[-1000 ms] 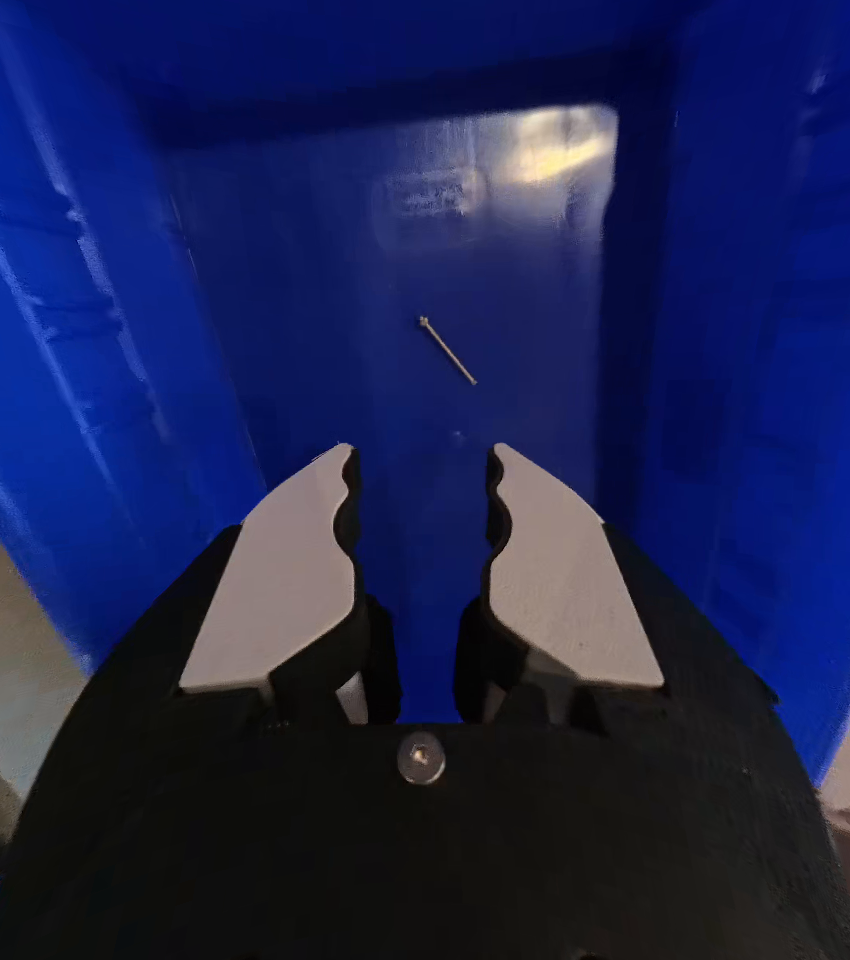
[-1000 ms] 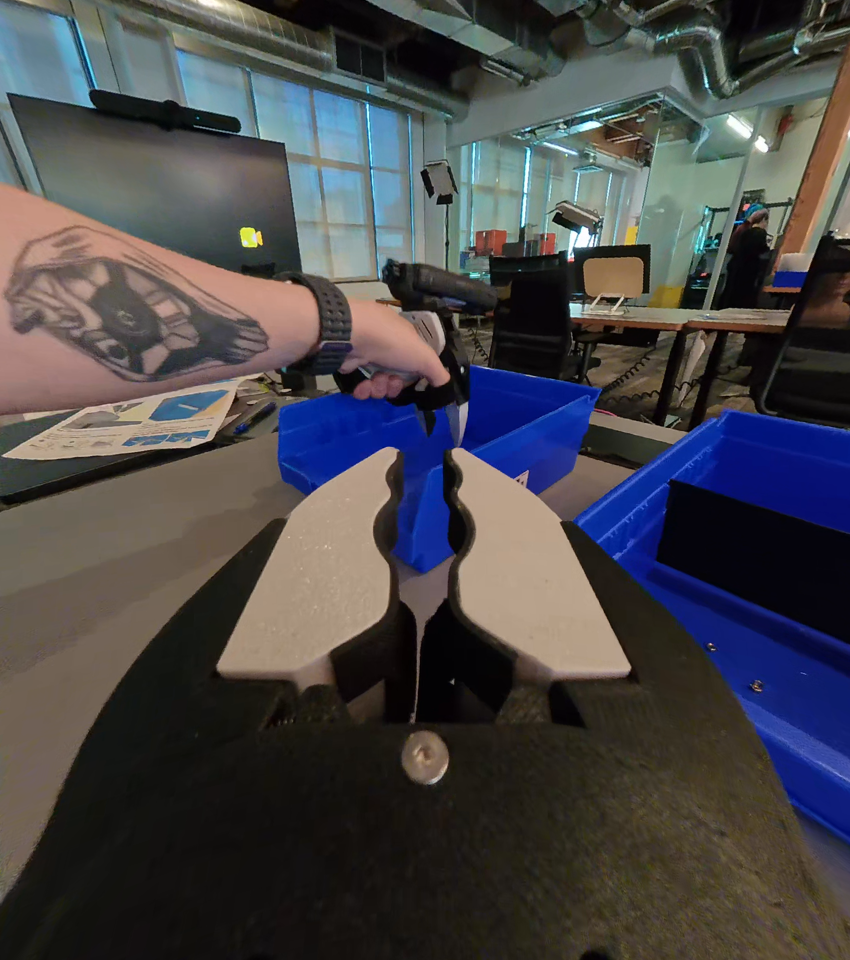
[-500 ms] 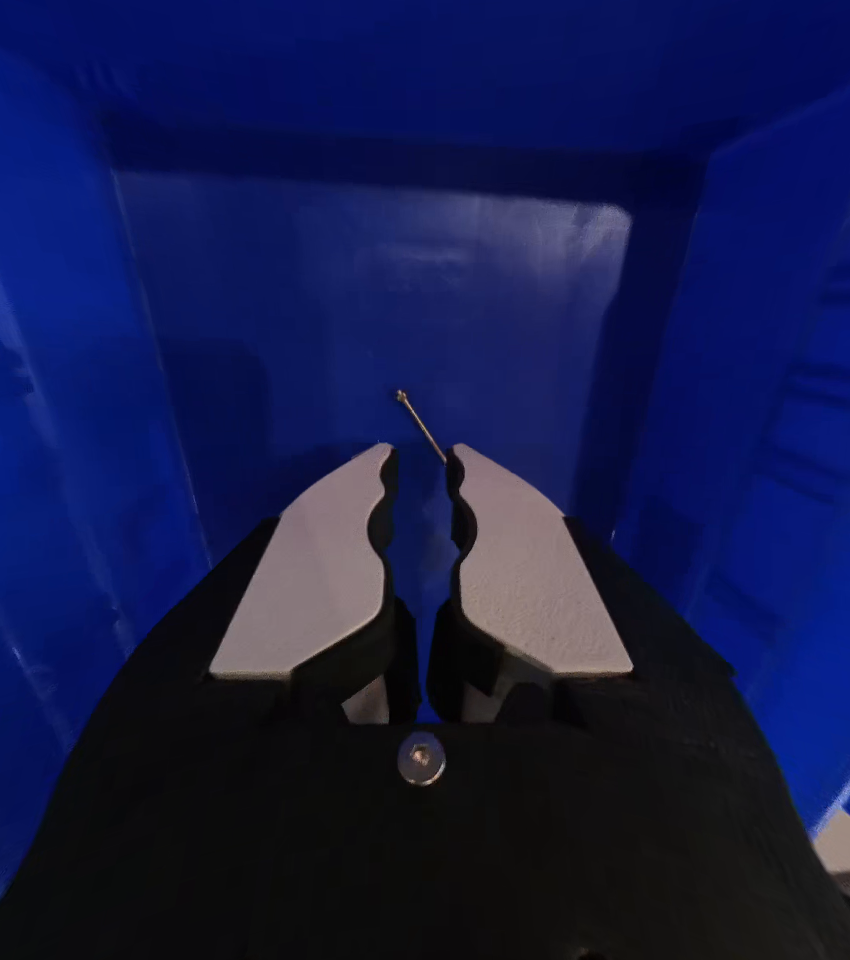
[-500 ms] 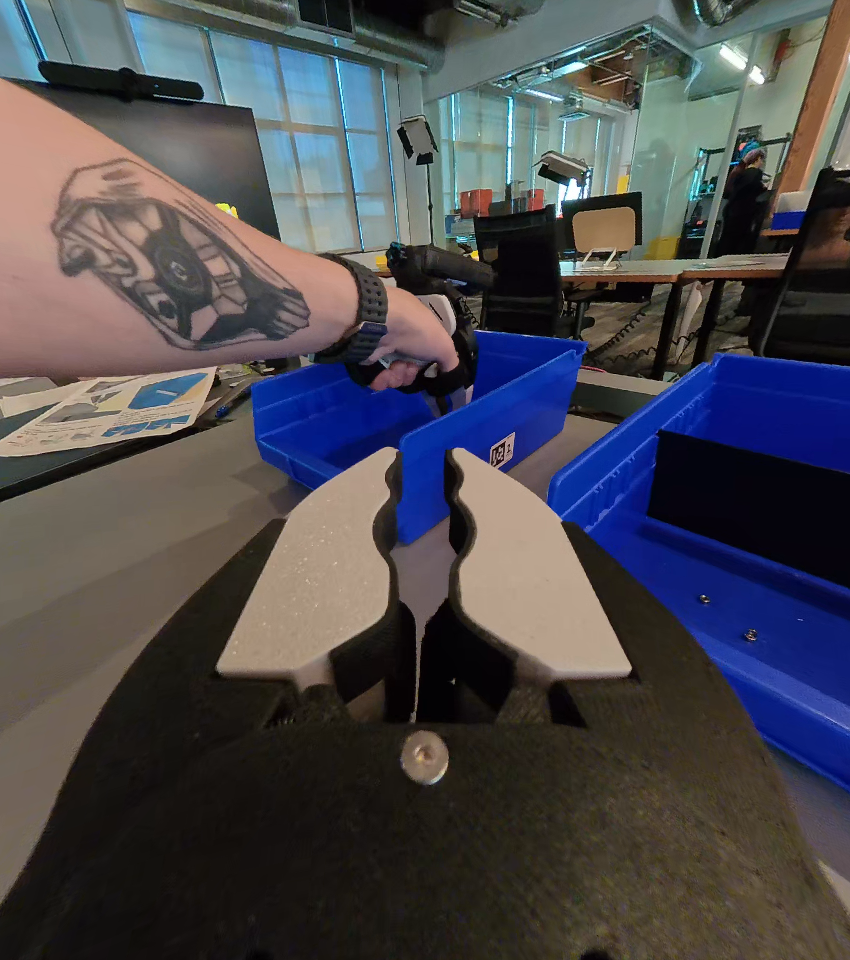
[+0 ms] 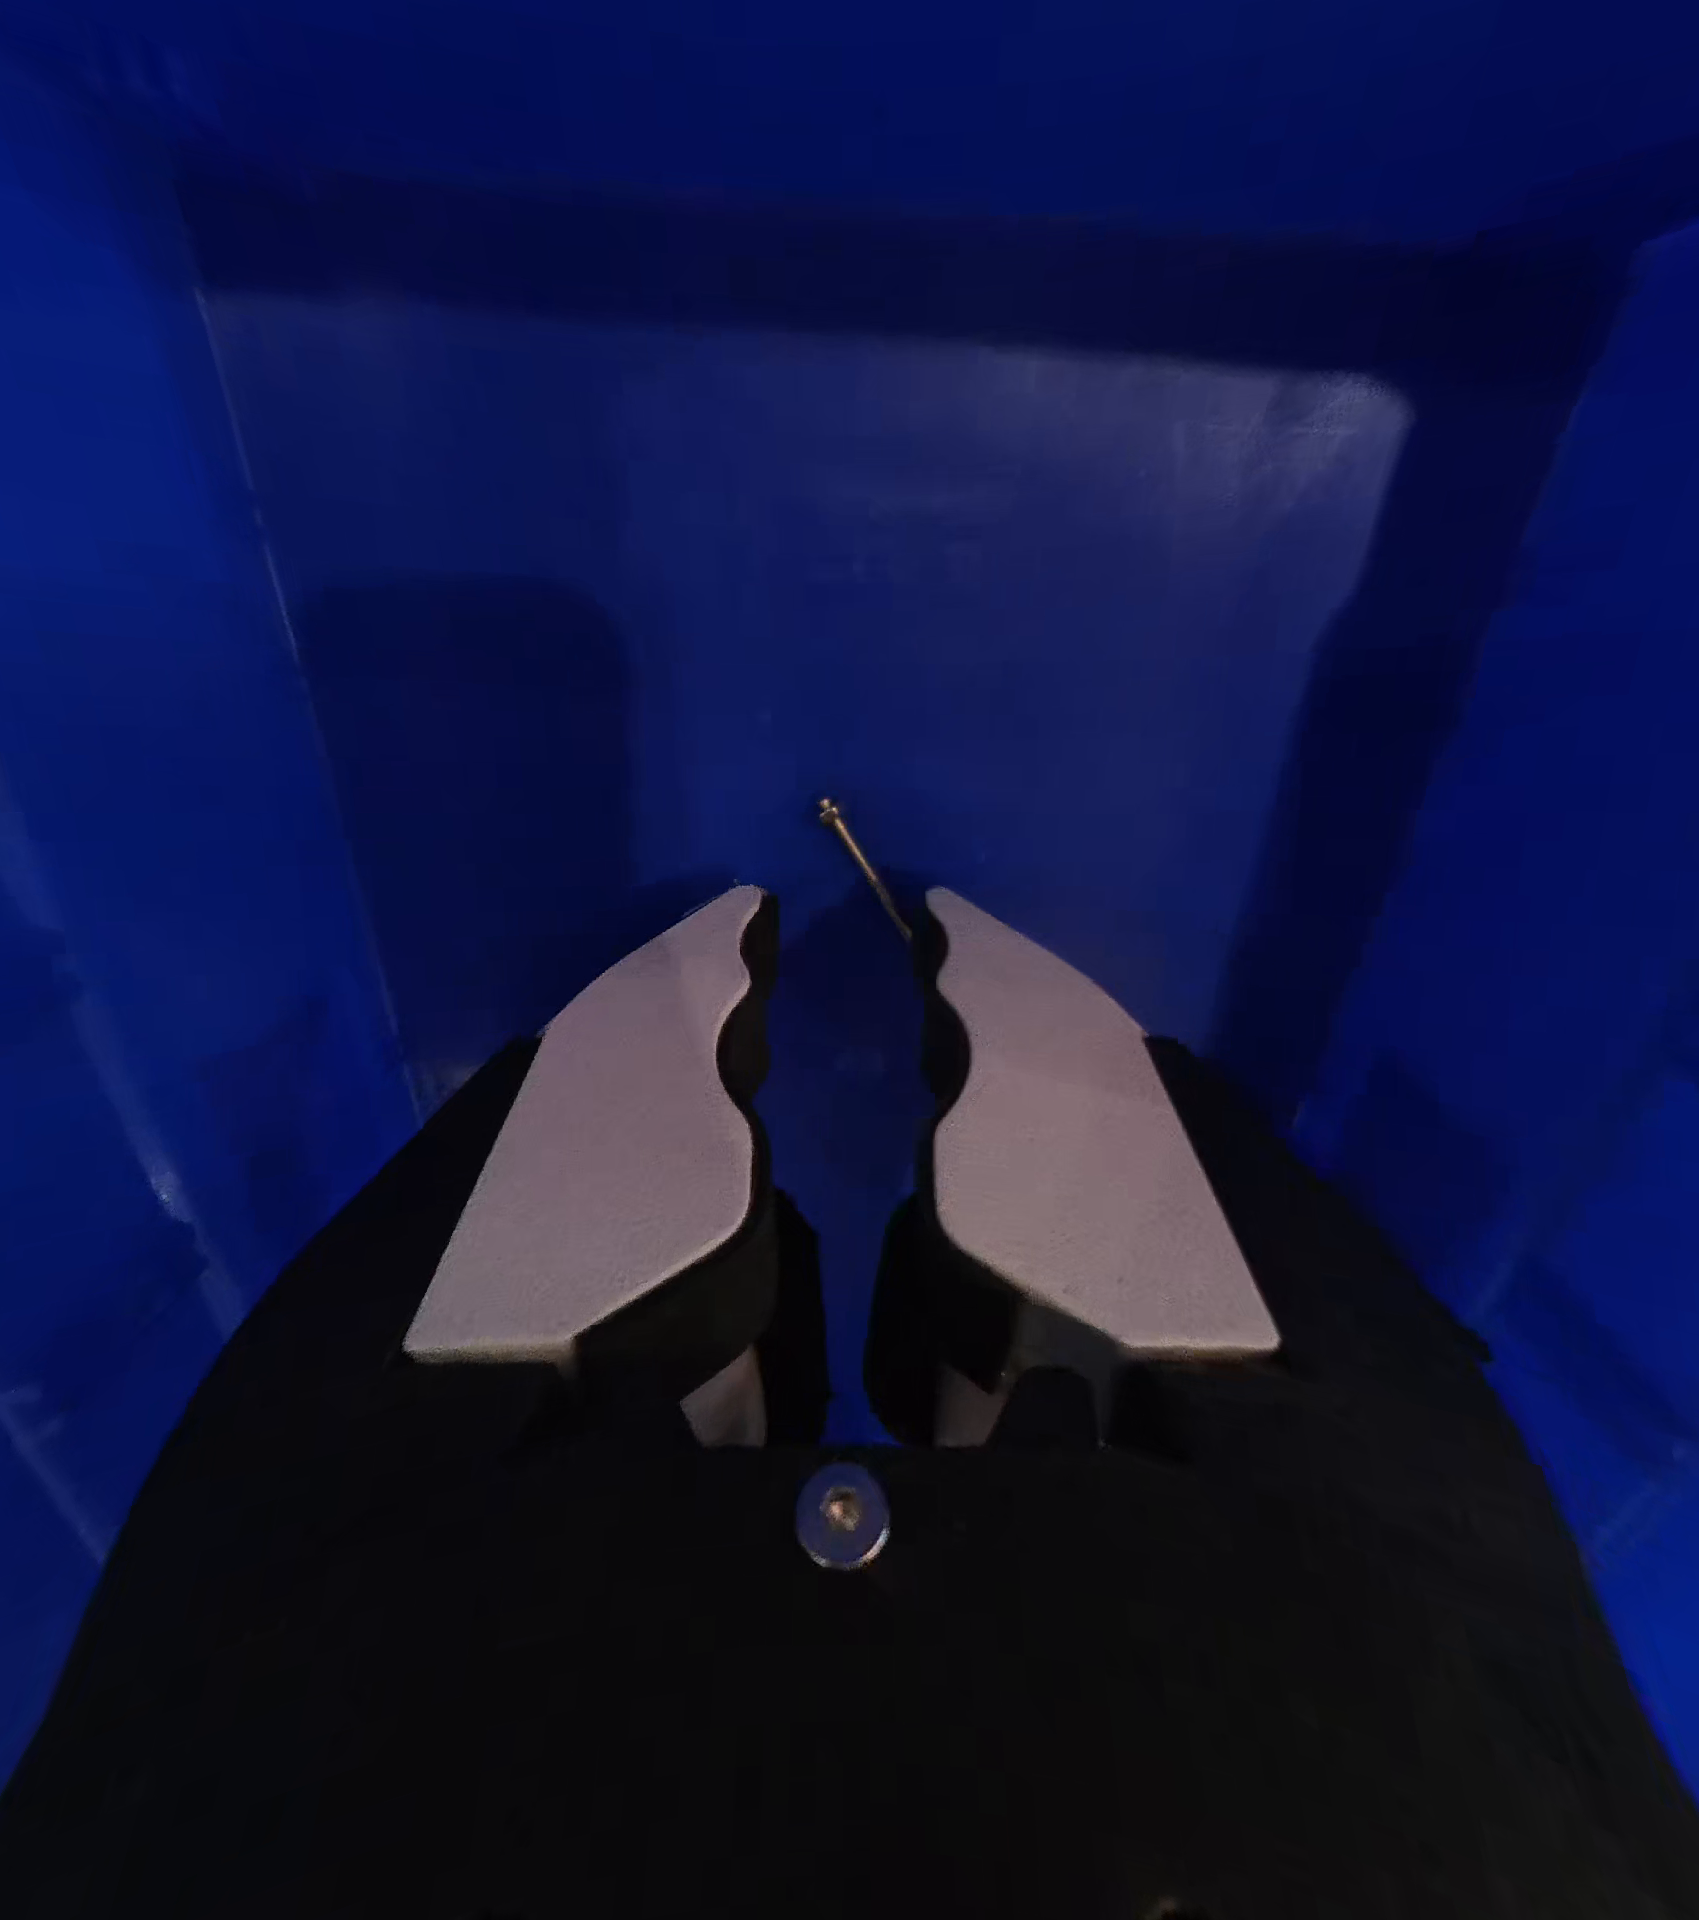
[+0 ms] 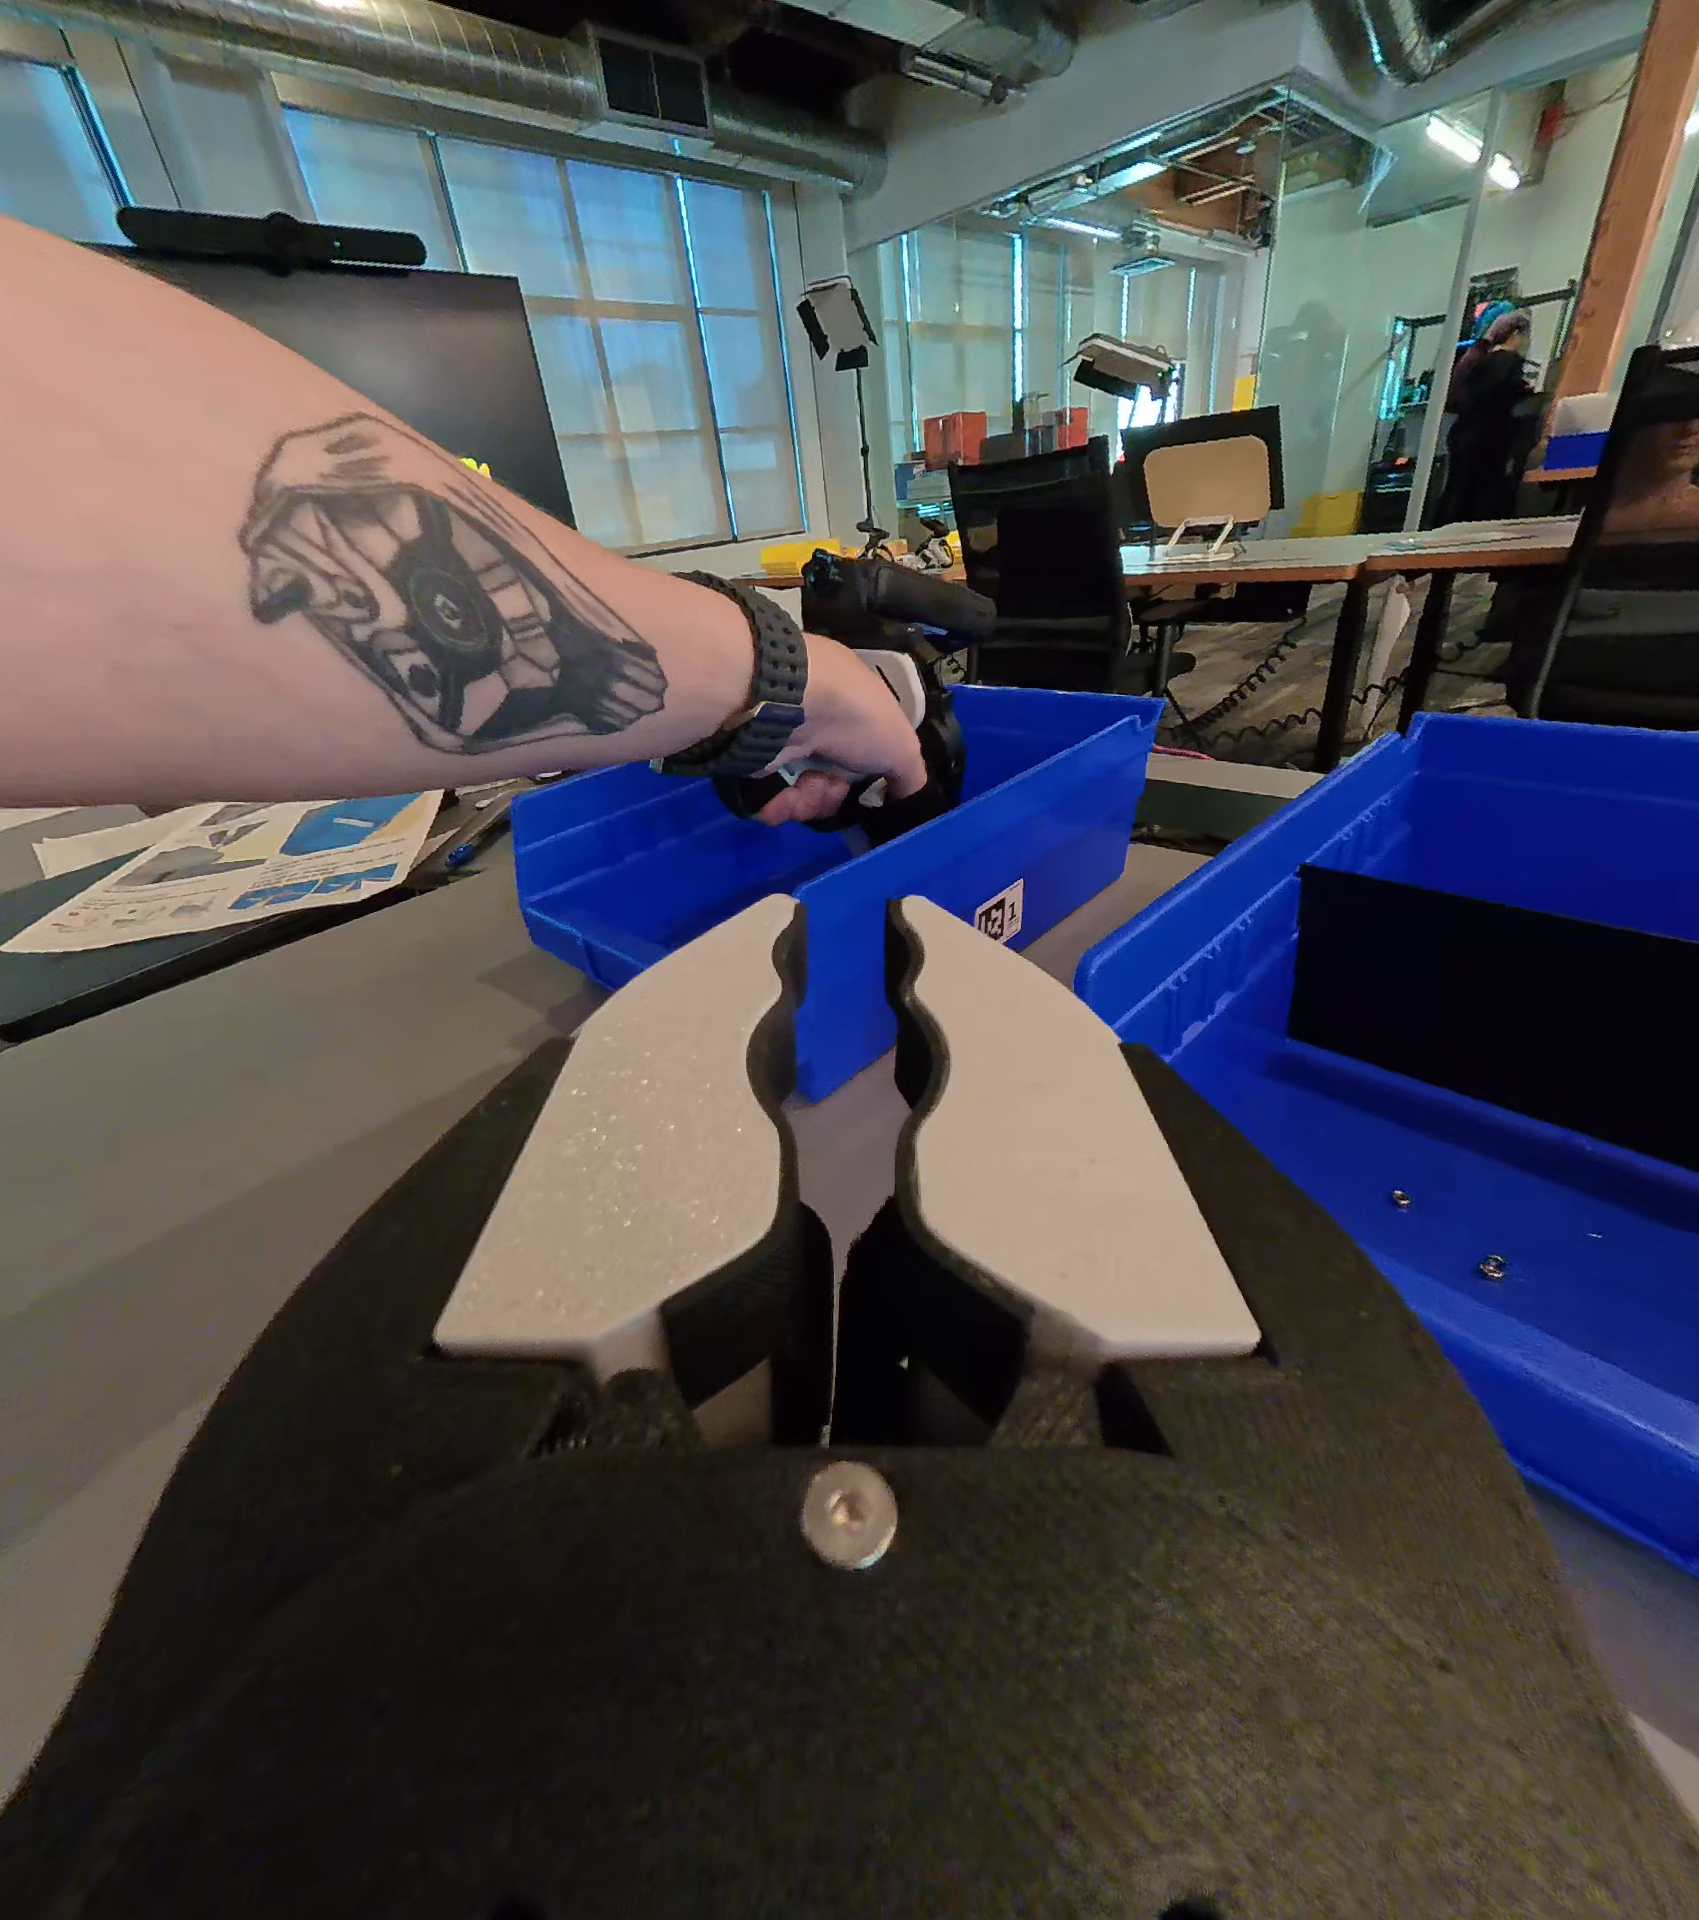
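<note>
Hemming the parted left claw (image 5: 845, 904) and thin pin (image 5: 860, 862): blue bin walls (image 5: 149, 727).

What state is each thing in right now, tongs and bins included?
Left tongs: open, down inside a bin, holding nothing.
Thin metal pin: lying on the bin floor, its near end at the right fingertip.
Long narrow blue plastic bin: upright on the grey table.
Right tongs: slightly open, empty, above the table.
Wide blue plastic bin: upright, black divider standing inside, two small metal fasteners on its floor.
</note>
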{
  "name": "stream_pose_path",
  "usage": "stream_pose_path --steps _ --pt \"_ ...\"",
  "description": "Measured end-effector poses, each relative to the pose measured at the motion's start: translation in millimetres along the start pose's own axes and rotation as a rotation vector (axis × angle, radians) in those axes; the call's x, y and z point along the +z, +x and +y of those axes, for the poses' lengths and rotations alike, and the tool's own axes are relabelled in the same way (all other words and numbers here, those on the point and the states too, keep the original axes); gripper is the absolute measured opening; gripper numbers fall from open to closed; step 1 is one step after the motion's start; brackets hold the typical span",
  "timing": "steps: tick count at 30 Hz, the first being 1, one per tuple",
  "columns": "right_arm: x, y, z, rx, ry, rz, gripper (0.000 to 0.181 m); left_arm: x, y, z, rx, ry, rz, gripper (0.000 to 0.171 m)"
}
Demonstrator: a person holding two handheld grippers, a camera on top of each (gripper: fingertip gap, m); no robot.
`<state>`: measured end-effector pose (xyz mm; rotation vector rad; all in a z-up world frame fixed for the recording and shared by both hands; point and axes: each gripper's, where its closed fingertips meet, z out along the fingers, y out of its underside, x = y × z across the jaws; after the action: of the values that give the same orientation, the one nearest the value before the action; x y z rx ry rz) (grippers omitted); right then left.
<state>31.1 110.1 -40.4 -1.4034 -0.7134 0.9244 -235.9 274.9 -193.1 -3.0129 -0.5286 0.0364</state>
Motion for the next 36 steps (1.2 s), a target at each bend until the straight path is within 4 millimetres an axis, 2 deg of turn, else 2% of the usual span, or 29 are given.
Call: stream_pose_path --steps 4,8,15,23,26,29,31,34,36 --pt "-2 2 -3 0.008 0.014 0.0 0.013 0 1 -2 -0.007 0.014 -0.015 0.019" --pt "-2 0 -4 0.015 0.023 -0.009 0.013 1 9 -4 0.003 0.059 -0.037 0.003" --pt "-9 7 -9 0.029 0.049 0.002 0.013 1 9 -5 -0.019 0.103 0.023 0.003" --pt "-7 9 -3 0.044 0.022 -0.003 0.013 -5 12 -9 0.076 0.168 0.094 0.003" --pt "-2 5 2 0.06 0.002 -0.023 0.012 -27 23 -14 0.126 0.254 0.177 0.003" --pt "2 0 4 0.066 -0.015 -0.04 0.012 -63 38 -15 0.212 0.374 0.272 0.003" --pt "5 -2 5 0.077 -0.026 -0.051 0.012 -93 47 -8 0.26 0.461 0.346 0.003" --pt "9 -7 5 0.093 -0.041 -0.07 0.012 -134 56 21 0.365 0.6 0.423 0.002" --pt "12 -14 1 0.103 -0.041 -0.095 0.012 -156 58 50 0.427 0.686 0.473 0.002"
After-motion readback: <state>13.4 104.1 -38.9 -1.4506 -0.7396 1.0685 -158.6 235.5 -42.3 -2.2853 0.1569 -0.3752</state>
